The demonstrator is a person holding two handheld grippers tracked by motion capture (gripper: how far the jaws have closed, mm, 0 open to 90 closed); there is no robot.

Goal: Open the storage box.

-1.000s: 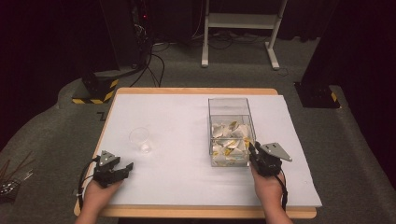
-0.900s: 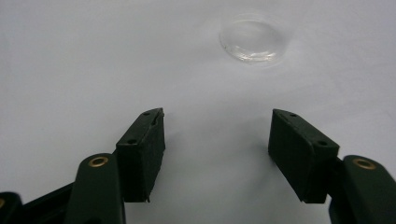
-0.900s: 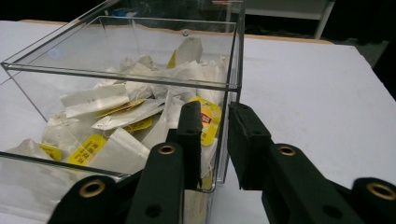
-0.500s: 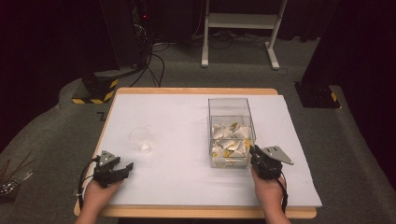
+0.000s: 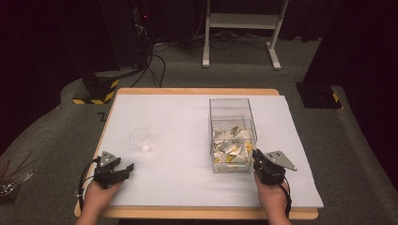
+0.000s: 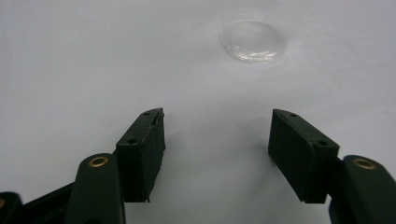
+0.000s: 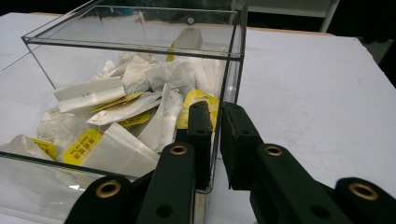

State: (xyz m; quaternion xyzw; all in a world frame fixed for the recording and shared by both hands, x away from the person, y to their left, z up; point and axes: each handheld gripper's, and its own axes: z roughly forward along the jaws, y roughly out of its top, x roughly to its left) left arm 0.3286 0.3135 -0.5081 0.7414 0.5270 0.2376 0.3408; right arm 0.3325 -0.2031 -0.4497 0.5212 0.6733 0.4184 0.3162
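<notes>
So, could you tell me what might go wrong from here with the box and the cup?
1. The right tool seems to have its jaws nearly shut on the wall of the clear plastic box of white tea bags; pulling may tip or drag the box.
2. The small clear plastic cup looks light and lies ahead of the open left tool; an off-centre approach could knock it away.
3. Being transparent, the cup's rim is hard to judge.

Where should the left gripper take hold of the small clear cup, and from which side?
Probably by the rim wall. The clear cup stands upright, mouth up, apart from everything else on the white sheet. The left gripper, jaws open, already faces it from the person's side, so going straight forward and closing across its round wall looks simplest.
</notes>
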